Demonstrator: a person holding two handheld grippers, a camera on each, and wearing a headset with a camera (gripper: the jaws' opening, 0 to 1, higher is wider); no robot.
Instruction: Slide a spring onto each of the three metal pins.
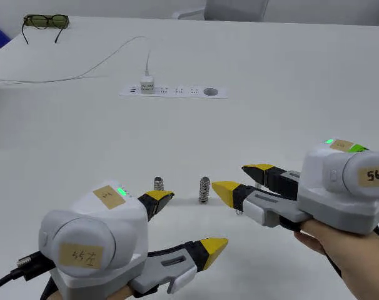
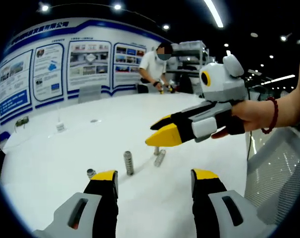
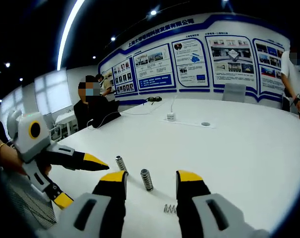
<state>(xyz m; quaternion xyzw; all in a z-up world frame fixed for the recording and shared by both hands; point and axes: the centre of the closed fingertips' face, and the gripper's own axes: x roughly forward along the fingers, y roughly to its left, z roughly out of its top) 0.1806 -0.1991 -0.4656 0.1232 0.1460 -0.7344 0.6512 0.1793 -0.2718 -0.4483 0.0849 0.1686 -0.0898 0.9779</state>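
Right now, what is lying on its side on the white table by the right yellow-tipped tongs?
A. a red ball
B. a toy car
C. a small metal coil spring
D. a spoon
C: the right gripper view shows a small metal coil spring lying flat on the white table between the open right yellow-tipped tongs.

Left gripper (image 1: pixel 191 220), right gripper (image 1: pixel 234 177): white bodies, yellow-tipped black fingers (image 1: pixel 214 247); red bracelet (image 2: pixel 274 115).

A broad white counter (image 1: pixel 271 75) carries a power strip (image 1: pixel 174 91) with a plugged-in white cable (image 1: pixel 147 65), and dark glasses (image 1: pixel 45 21) lie at its far corner. Behind it a wall (image 3: pixel 165 37) bears blue-framed posters (image 3: pixel 192 55) under a dark ceiling (image 3: pixel 31 34) with a long strip light (image 3: pixel 70 29).
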